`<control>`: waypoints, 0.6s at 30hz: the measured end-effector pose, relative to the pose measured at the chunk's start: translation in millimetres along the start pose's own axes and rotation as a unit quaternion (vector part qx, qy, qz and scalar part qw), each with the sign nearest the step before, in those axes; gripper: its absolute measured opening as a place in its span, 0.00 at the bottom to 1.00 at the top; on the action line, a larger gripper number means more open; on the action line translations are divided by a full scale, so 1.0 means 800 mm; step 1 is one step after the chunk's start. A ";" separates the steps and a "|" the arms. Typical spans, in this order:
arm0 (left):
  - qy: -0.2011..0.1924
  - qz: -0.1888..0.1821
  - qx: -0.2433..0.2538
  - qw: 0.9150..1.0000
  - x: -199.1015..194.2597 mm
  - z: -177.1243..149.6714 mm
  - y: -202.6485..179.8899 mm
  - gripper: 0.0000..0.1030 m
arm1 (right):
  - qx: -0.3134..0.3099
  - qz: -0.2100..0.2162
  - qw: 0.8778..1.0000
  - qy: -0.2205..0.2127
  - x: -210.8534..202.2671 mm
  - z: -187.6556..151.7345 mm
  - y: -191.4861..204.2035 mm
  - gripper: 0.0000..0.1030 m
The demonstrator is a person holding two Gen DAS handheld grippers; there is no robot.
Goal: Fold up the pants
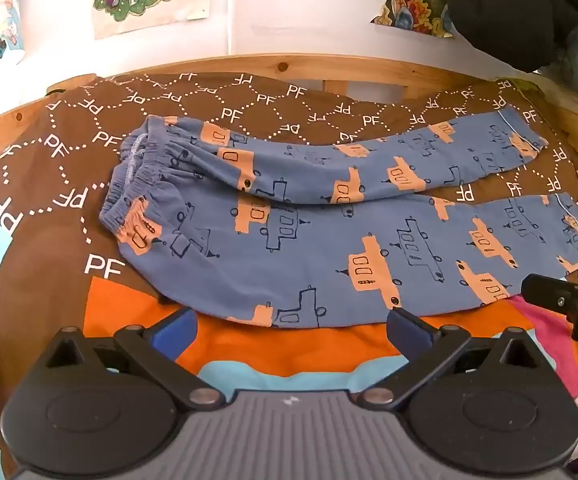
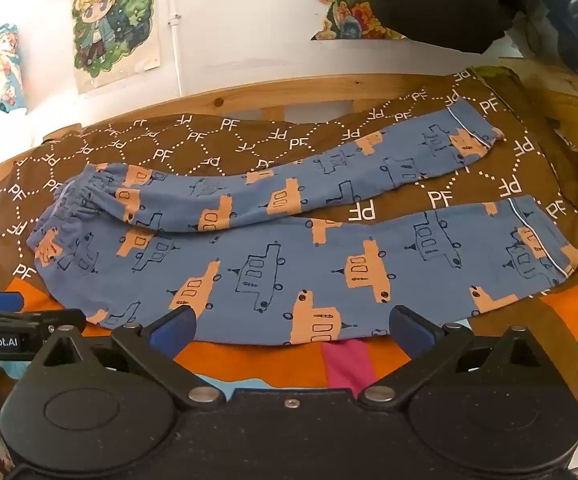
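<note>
While the blue cotton pants printed with orange and outlined boats (image 1: 329, 248) lie flat on the brown bedspread lettered "PF" (image 1: 69, 152), waistband to the left and both legs running right with the far leg angled away, the left hand-held gripper (image 1: 291, 326) hovers just short of the near leg's edge, its blue-padded jaws spread wide and empty. Further right, the right hand-held gripper (image 2: 291, 326) hangs over the same edge, equally wide open, holding nothing.
</note>
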State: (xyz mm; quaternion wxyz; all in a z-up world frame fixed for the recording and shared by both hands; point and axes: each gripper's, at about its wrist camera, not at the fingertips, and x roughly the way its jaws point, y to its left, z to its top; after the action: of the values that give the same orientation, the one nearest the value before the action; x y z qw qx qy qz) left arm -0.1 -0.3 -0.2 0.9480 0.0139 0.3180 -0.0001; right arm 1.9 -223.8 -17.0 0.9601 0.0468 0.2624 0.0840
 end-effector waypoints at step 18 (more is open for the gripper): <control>-0.003 0.001 -0.004 1.000 -0.002 0.003 0.004 1.00 | -0.008 -0.010 1.000 0.009 0.004 -0.001 0.000 0.99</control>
State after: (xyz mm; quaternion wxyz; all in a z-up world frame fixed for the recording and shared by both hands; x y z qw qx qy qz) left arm 0.4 2.9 2.6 0.9489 0.0101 0.3155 0.0026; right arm 4.3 -223.3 -19.2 0.9590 0.0352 0.2704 0.0766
